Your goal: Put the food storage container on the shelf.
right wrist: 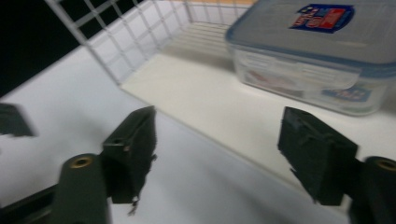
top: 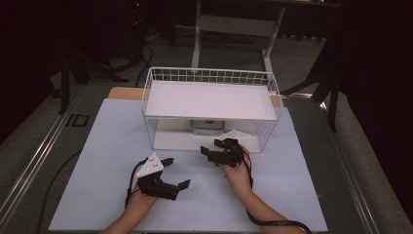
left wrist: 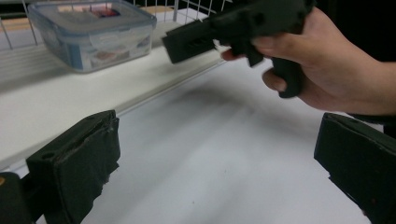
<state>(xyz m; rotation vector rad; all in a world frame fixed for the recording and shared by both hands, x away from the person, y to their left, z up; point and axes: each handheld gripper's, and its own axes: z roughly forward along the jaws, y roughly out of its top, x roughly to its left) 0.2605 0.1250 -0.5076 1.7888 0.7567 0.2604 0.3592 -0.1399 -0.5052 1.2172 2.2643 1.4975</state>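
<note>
Sitting on the lower floor of the white wire rack [top: 212, 109], under its shelf, is the clear food container [right wrist: 322, 56] with a blue-rimmed lid and a red and blue label. It rests well inside the rack's open front, nothing touching it. The right claw [top: 217, 149] hovers just outside that open front, close to the container, pointed towards it; its jaws stand wide apart with nothing between them. In the left claw's own view the right hand [left wrist: 327, 70] wraps the right claw's handle, just in front of the rack's floor edge. The left claw [top: 173, 173] is farther from the container, out over the pale counter [top: 287, 195] and apart from the rack; its jaws also stand apart and hold nothing.
</note>
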